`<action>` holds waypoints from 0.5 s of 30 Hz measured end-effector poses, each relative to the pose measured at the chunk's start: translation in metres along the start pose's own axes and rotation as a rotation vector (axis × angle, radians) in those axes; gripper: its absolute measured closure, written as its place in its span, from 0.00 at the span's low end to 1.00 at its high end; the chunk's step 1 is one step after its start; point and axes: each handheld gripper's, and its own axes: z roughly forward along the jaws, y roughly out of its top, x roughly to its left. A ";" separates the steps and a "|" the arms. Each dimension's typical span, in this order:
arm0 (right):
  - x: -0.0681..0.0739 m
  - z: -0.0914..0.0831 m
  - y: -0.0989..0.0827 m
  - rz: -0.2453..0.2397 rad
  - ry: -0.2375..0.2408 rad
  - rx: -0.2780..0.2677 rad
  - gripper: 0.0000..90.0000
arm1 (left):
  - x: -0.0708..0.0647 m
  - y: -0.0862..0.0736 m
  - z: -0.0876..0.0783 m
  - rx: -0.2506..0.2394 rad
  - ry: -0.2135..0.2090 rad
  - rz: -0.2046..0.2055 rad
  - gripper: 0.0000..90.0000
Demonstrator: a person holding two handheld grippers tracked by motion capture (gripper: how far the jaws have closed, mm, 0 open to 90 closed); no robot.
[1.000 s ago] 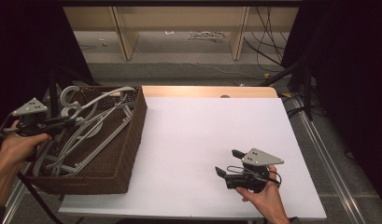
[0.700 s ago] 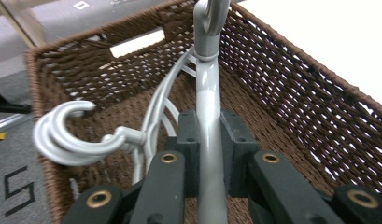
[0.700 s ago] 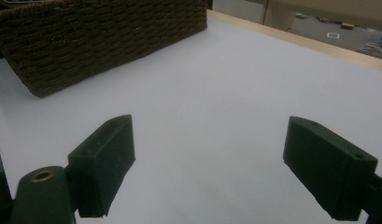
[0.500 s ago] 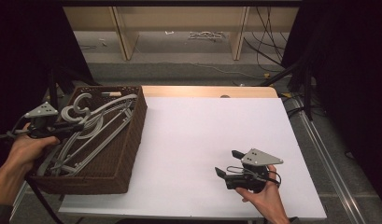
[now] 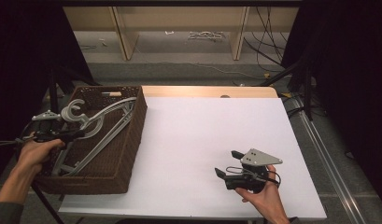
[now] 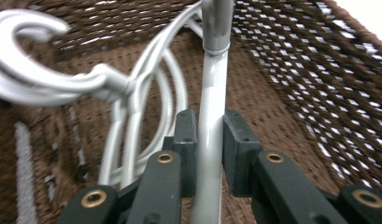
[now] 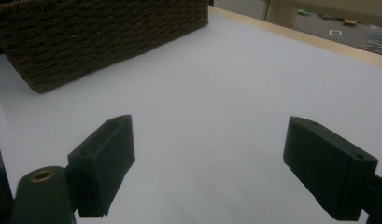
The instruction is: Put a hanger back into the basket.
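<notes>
A brown wicker basket (image 5: 132, 135) stands at the table's left and holds several grey plastic hangers (image 5: 102, 123). My left gripper (image 5: 79, 134) reaches into it from the left, low over the pile. In the left gripper view my left gripper (image 6: 209, 126) is shut on the straight bar of one hanger (image 6: 213, 79), and the hooks (image 6: 25, 70) curl at the upper left. Its jaws have just eased open a touch, the bar still between the pads. My right gripper (image 5: 225, 162) rests open on the white table top at the front right, its jaws wide apart (image 7: 207, 126) with nothing between them.
The white table top (image 5: 202, 126) stretches between basket and right hand. The basket's woven wall (image 7: 109, 37) shows far off in the right gripper view. Wooden shelving and cables (image 5: 268, 37) lie on the floor beyond the table.
My left hand has come down and the held hanger has sunk with it into the basket. The right hand has stayed put.
</notes>
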 end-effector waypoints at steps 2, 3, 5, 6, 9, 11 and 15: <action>0.000 -0.002 0.001 -0.004 -0.012 0.025 0.19 | 0.001 -0.001 0.004 -0.005 0.020 0.016 0.82; 0.000 -0.002 0.001 -0.004 -0.012 0.025 0.19 | 0.004 0.000 0.006 -0.001 0.031 0.070 0.82; 0.000 -0.001 0.000 0.000 -0.005 0.011 0.19 | 0.003 0.000 0.007 0.034 0.063 0.060 0.80; 0.000 -0.001 0.000 -0.001 -0.004 0.012 0.19 | 0.007 0.002 0.009 0.040 0.067 0.105 0.79; 0.000 -0.001 0.000 -0.001 -0.003 0.010 0.19 | 0.008 0.001 0.010 0.058 0.103 0.108 0.76; 0.000 -0.001 0.000 -0.001 -0.003 0.012 0.19 | 0.008 0.000 0.011 0.053 0.114 0.086 0.75; 0.000 -0.001 0.000 0.001 -0.001 0.010 0.19 | 0.005 -0.001 0.013 0.070 0.138 0.077 0.74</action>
